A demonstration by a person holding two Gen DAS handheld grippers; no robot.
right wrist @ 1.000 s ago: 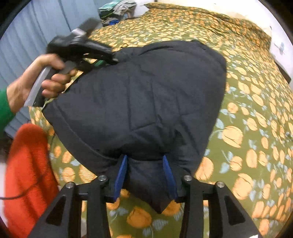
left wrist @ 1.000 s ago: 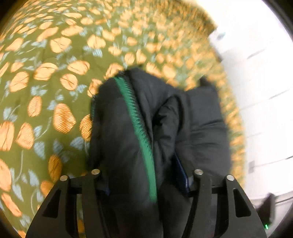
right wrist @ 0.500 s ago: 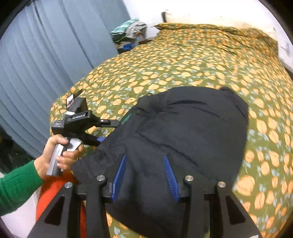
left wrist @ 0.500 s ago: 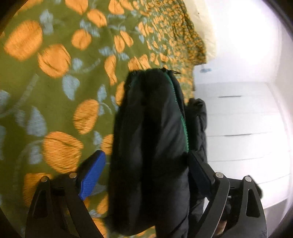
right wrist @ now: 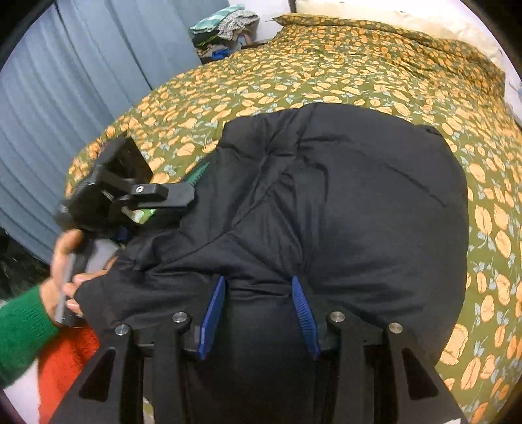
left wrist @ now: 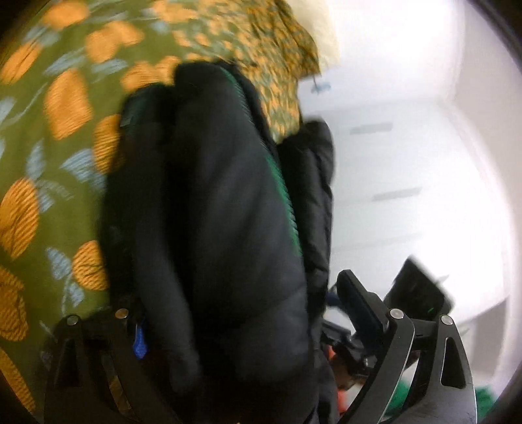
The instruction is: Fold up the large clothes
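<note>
Left gripper (left wrist: 248, 329): its jaws have just been opening and now stand wide, with a thick fold of the black quilted padded jacket (right wrist: 326, 212) lying between them; the right black finger (left wrist: 359, 306) stands clear of the fabric, while the left finger's blue pad (left wrist: 140, 339) sits just beside the cloth, and whether it touches cannot be told through the blur. In the right wrist view the same gripper (right wrist: 177, 195) reaches onto the jacket's left edge, where the green zipper strip (right wrist: 199, 171) shows, and it is held by a hand (right wrist: 65, 270) in a green knitted sleeve (right wrist: 23, 336). Right gripper (right wrist: 257, 313): partly closed, with both blue ribbed pads (right wrist: 212, 316) pressed against a bunched section of the jacket's near hem, so the fabric is clamped between them. The jacket lies spread on the bed's olive-green cover printed with orange fruit (right wrist: 326, 65), occupying the near half of the bed; its near hem hangs past the bed's near edge into the right gripper, and its left side reaches the bed's near left corner. The far half of the cover is bare up to the head edge. An orange-red fuzzy cloth (right wrist: 65, 365) sits below the bed's near left corner, under the sleeve. Blue pleated curtains (right wrist: 81, 81) stand beyond the bed's left edge, and a pile of mixed clothes (right wrist: 225, 26) rests past the far left corner.
</note>
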